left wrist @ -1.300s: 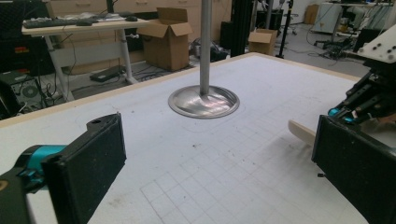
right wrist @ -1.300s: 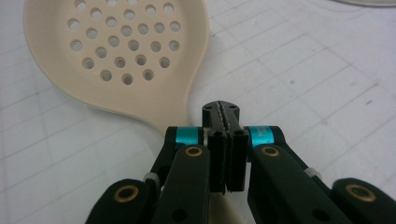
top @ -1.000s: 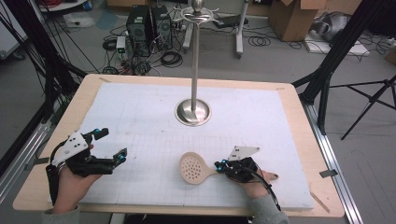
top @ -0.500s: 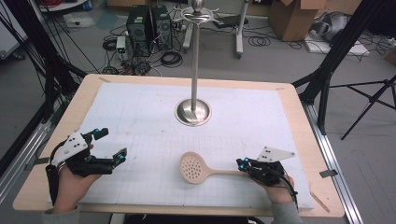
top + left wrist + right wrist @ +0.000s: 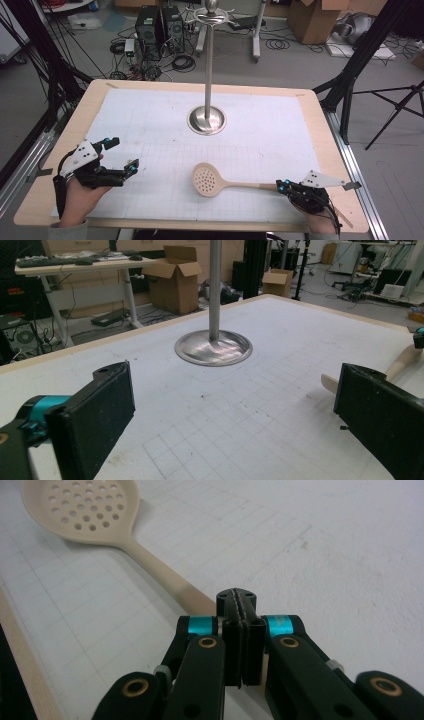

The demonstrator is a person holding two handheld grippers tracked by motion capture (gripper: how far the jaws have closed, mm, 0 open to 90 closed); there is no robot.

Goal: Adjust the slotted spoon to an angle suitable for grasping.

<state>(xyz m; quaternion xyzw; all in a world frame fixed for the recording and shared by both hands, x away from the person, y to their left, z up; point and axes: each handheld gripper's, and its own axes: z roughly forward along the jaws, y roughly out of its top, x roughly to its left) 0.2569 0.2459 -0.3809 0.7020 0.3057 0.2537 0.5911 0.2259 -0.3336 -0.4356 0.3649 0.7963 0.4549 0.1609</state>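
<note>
Right gripper [image 5: 284,186]: sitting at the near right of the table, its jaws pressing together on the end of the slotted spoon's handle, as the right gripper view [image 5: 241,611] is showing
Slotted spoon [image 5: 220,182]: lying flat on the white gridded mat [image 5: 150,125], near and slightly right of centre, its perforated bowl pointing left and its handle running right into the right gripper
Spoon in the right gripper view [image 5: 87,515]: stretching away to the far left of that view, holes facing up
Left gripper [image 5: 127,167]: resting at the near left, well apart from the spoon, its fingers [image 5: 97,415] standing wide and holding nothing
Metal stand [image 5: 206,120]: rising upright from a round base, far of the spoon, near the middle of the mat
Stand base in the left gripper view [image 5: 213,347]: showing between the two wide jaws, farther off
</note>
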